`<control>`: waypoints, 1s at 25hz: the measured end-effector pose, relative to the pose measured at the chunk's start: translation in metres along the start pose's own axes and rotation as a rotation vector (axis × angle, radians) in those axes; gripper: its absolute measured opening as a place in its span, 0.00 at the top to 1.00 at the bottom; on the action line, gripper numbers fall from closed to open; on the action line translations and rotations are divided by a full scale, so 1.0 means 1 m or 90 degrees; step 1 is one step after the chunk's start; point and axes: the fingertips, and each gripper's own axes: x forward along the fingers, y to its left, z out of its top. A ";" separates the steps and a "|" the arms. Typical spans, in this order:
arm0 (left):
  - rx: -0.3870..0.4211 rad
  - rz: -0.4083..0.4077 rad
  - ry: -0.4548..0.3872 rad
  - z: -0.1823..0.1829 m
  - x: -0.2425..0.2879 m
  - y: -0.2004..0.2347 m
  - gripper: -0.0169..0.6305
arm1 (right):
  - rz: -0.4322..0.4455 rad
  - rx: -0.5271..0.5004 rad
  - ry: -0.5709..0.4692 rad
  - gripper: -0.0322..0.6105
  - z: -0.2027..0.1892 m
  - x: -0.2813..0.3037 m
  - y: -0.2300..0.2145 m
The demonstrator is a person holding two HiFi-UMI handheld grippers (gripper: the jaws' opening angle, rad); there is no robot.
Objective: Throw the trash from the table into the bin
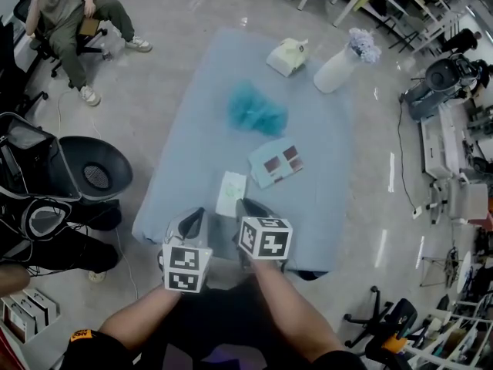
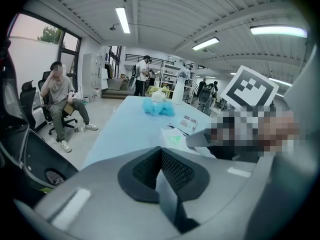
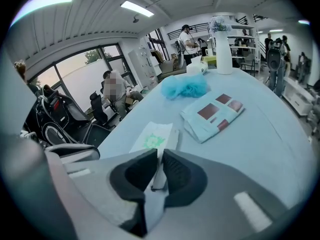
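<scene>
The bin (image 1: 96,174) stands on the floor off the table's (image 1: 200,141) left edge. At the near edge, your left gripper (image 1: 196,216) is pressed together, empty. Just right of it, your right gripper (image 3: 159,166) pinches the white wrapper's (image 3: 152,140) near end.

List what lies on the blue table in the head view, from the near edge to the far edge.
white packet → blue booklet → teal fluff → pale green box
</scene>
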 end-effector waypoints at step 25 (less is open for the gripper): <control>0.005 -0.048 -0.037 0.024 -0.012 -0.039 0.96 | 0.022 0.070 -0.144 0.94 0.043 -0.081 -0.009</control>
